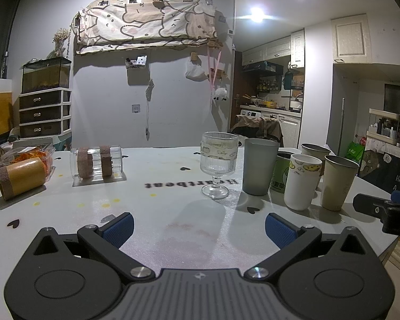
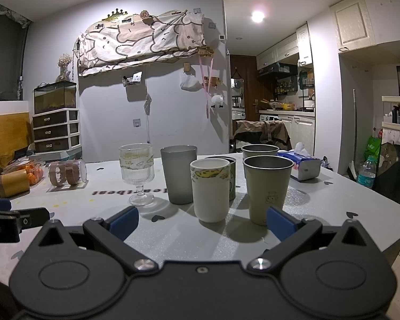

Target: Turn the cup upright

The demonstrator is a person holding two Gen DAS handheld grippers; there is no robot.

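Observation:
Two cups lie on their sides at the table's far left: a yellow cup with a brown sleeve [image 1: 21,178] [image 2: 12,182] and a clear cup with two brown bands [image 1: 96,161] [image 2: 66,173]. Upright cups stand grouped at the right: a ribbed stemmed glass [image 1: 218,164] [image 2: 137,173], a grey tumbler [image 1: 259,169] [image 2: 179,176], a white printed cup [image 1: 301,181] [image 2: 210,190], a green cup [image 1: 280,172] and two metal tumblers [image 1: 337,182] [image 2: 266,188]. My left gripper [image 1: 198,229] is open and empty over bare table. My right gripper [image 2: 202,222] is open and empty, just before the white cup.
The white table [image 1: 160,213] carries black hearts and lettering. A plastic box of orange food [image 1: 30,154] sits at far left. A tissue pack [image 2: 301,164] lies behind the cups. The table's right edge [image 2: 373,234] is close to my right gripper. The right gripper shows in the left wrist view [image 1: 384,208].

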